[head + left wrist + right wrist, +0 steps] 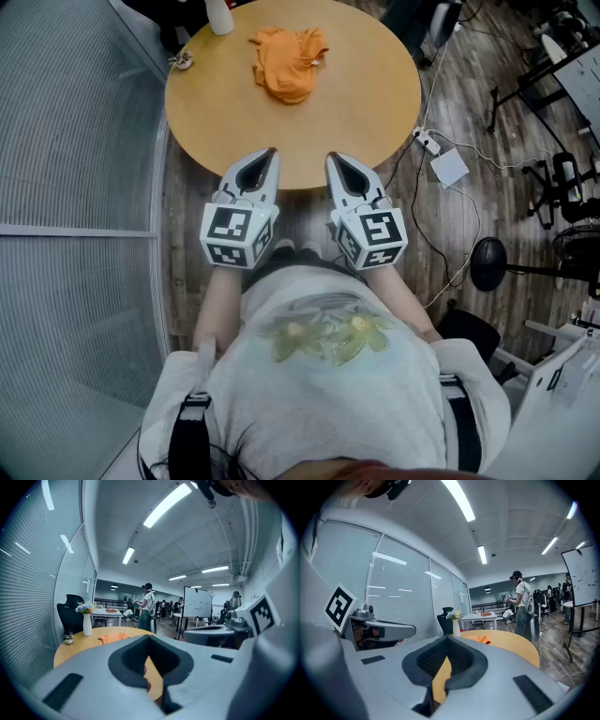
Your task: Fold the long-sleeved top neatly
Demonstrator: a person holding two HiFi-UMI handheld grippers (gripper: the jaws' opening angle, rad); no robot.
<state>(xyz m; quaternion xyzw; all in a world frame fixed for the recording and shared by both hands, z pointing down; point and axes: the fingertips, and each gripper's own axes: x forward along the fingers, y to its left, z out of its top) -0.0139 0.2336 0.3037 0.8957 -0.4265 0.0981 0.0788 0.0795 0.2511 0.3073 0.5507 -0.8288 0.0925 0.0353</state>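
Nearest the camera, both grippers are held side by side in front of the person's body, above the floor at the near rim of the round table (375, 112). The left gripper (271, 153) has its jaws clenched tip to tip with nothing between them, as its own view confirms: only tabletop shows through the hollow behind the closed tips. The right gripper (332, 157) is likewise clenched and empty. Both point slightly downward across the table. Neither touches the garment. The near half of the tabletop is bare wood. On the far half, well apart from both grippers, lies the long-sleeved top (287, 63), an orange garment bunched into a crumpled heap, with sleeves and hem not distinguishable. Beyond it, at the far rim, stand a white vase (87, 623) of flowers and a small object (182, 60) too small to identify. Farther off are a desk, a whiteboard (197, 603) and a standing person (148, 607). Folding has evidently not begun; the step in hand is judged to be the reach for the heap. To do it well, the jaws should be released before arrival, and each gripper should take a separate edge of the cloth, ideally the two shoulders or hem corners, not the middle of the bundle. Drawing the top towards the bare near half and spreading it flat would give room for even folds. The vase stands near the garment, so the reach should stay low and clear of it.
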